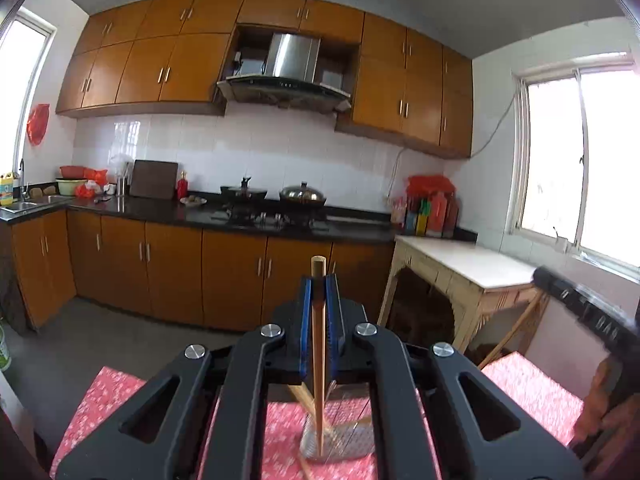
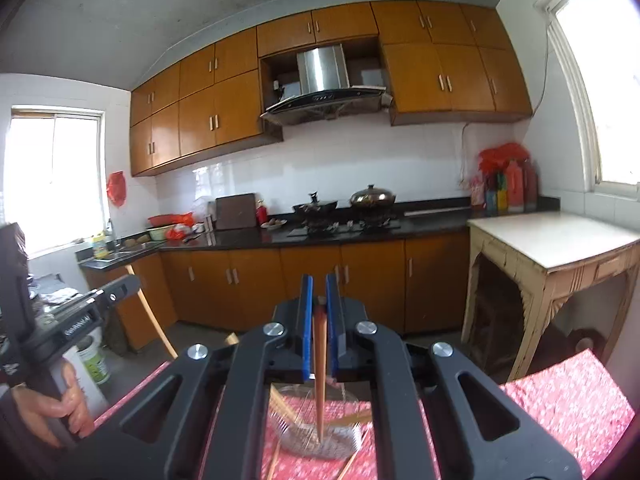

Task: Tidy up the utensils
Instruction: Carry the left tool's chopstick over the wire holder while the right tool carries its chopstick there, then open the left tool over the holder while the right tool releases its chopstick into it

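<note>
Both your left gripper (image 1: 319,280) and right gripper (image 2: 319,280) are clamped on one upright chopstick (image 1: 318,344) each, above the wire holder (image 2: 316,436) near you on the red cloth (image 2: 568,404); thin round sticks may swivel or slip, then miss the holder.

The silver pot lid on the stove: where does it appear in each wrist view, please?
Left wrist view: the silver pot lid is just left of centre, on the stove's right-hand pan.
Right wrist view: it sits right of centre, at mid height.
Shared landmark: the range hood, above the stove.
</note>
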{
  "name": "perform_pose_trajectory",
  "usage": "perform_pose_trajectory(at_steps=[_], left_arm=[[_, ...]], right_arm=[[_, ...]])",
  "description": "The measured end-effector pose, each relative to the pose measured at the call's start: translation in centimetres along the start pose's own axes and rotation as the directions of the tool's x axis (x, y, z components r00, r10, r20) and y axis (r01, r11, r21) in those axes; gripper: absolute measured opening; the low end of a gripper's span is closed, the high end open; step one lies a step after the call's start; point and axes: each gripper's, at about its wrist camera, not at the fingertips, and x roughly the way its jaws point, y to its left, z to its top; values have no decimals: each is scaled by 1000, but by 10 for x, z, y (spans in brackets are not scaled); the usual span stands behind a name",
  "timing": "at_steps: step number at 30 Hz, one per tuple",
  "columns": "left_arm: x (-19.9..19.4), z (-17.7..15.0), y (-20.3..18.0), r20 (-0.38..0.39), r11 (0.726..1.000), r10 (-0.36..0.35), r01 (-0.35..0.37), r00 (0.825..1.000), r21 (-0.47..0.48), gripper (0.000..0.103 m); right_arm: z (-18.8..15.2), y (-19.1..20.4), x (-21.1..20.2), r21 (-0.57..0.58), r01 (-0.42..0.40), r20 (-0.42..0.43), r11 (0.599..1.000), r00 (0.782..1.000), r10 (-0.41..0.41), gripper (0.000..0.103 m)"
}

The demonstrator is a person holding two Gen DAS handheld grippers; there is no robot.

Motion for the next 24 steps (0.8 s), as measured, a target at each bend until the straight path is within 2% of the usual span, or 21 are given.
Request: perform_pose_trajectory(at_steps=[5, 10, 15, 22, 23, 24], left_arm=[[24, 7, -18, 41, 1000, 21, -21, 999, -6, 7], [54, -4, -18, 46, 998, 56, -54, 997, -31, 7], [86, -27, -14, -5, 996, 84, -84, 996, -37, 7], [116, -47, -6, -82, 994, 96, -100, 992, -44, 7], [118, -49, -5, -98, 994, 98, -103, 990, -40, 7], [120, -52, -3, -115, 993, 105, -110, 988, -39, 7]], right_arm=[[3, -5, 31, 6, 25, 23, 1000, 999, -25, 8], [-2, -14, 65, 26, 46, 33, 999, 998, -47, 8], [-13, -25, 95, 71, 49, 6, 996, 999, -50, 8], [-43, -36, 139, 115, 57, -114, 992, 993, -43, 8], [-46, -37, 142, 108, 65, -128, 992, 991, -51, 10], [-49, -38, 144, 97, 83, -141, 992, 988, -69, 19]])
